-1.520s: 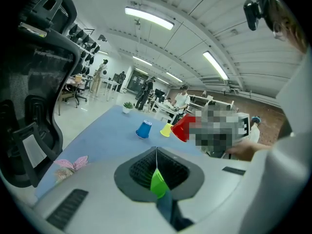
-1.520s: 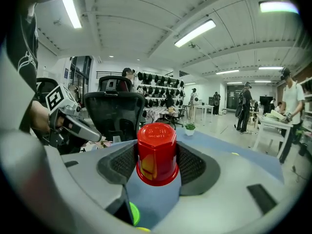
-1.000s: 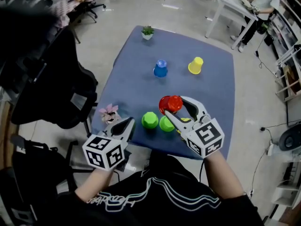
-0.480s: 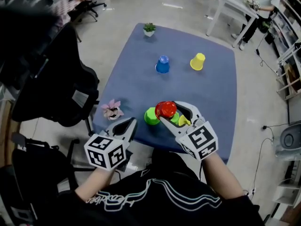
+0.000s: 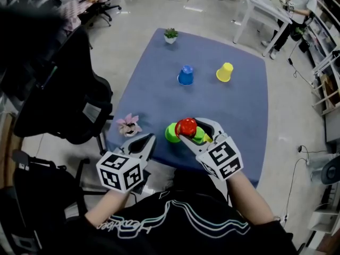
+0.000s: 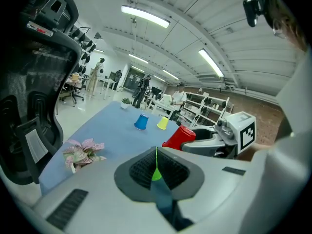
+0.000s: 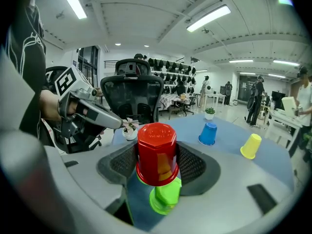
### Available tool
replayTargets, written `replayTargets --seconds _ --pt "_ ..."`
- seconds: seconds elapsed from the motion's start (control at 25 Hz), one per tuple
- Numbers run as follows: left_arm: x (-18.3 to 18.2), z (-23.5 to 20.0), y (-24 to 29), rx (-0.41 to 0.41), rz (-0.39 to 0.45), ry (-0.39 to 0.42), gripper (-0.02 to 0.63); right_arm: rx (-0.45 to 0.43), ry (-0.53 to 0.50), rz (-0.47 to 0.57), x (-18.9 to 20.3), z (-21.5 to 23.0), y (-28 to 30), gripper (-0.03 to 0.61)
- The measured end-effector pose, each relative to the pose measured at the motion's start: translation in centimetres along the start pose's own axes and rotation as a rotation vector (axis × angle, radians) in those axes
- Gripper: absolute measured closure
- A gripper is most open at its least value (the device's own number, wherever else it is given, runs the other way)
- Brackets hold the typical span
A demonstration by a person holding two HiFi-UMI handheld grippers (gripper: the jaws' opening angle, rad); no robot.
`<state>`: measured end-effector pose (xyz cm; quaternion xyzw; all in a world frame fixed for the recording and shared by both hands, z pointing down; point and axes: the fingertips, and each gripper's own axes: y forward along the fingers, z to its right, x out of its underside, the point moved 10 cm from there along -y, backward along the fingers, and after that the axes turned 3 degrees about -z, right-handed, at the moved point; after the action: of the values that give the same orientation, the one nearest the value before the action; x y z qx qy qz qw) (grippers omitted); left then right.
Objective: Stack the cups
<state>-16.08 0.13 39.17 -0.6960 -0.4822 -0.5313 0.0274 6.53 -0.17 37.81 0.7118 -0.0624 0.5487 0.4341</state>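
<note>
Blue cloth covers the table (image 5: pixel 159 89), which carries every cup and both plants.

The right gripper (image 5: pixel 195 130) reaches in over the table's near edge. Its fingers (image 7: pixel 192 165) stand fairly wide, clamped on the sides of the red plastic cup (image 5: pixel 186 126). The cup is held mouth down, and the grip sits on its lower wall, so the open rim is free to slip over another cup. The right gripper view shows a bright green plastic cup (image 7: pixel 165 199) directly under that rim, also mouth down, with a gap between the two. The red cup seems held there to line it up before being lowered on.

The left gripper (image 5: pixel 144 142) hangs off the near left corner, with its fingers closed together on nothing. It looks parked out of the way, because one gripper is enough for this placement.

A second green plastic cup (image 5: pixel 171 132) stands just beside the first, close to the near edge. I cannot tell whether the two touch. Both are inverted, which suits nesting from above.

The blue plastic cup (image 5: pixel 185 75) and the yellow plastic cup (image 5: pixel 224 71) wait well apart toward the far edge. The blue cup is mouth down and the yellow one is tilted.

A small pink-leaved plant (image 5: pixel 129 124) sits at the near left corner. A small green potted plant (image 5: pixel 170 35) sits at the far left corner. Both are away from the stacking spot.
</note>
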Motion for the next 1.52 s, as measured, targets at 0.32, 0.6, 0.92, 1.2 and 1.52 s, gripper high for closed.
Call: replayTargets --seconds 0.32,0.6,0.92,1.2,1.52 --pt "-0.1 -0.6 0.3 -0.006 0.003 -0.008 0.588 -0.027 0.011 -0.027 0.1 0.2 0.6 0.318" --pt "-0.6 -0.5 0.4 -0.019 0.013 -0.015 0.588 -0.07 -0.015 -0.042 -0.1 0.3 0.5 0.302" --pt "-1.0 -0.4 0.8 -0.039 0.02 -0.041 0.588 -0.117 -0.017 0.018 -1.5 1.6 -1.6 0.274" --pt "-2.4 0.6 1.2 -0.054 0.034 -0.069 0.588 -0.086 0.014 0.062 -3.5 5.9 -3.7 0.274" --pt "-3.7 0.6 2.0 -0.101 0.06 -0.094 0.588 -0.031 0.017 0.08 -5.3 11.7 -2.0 0.275"
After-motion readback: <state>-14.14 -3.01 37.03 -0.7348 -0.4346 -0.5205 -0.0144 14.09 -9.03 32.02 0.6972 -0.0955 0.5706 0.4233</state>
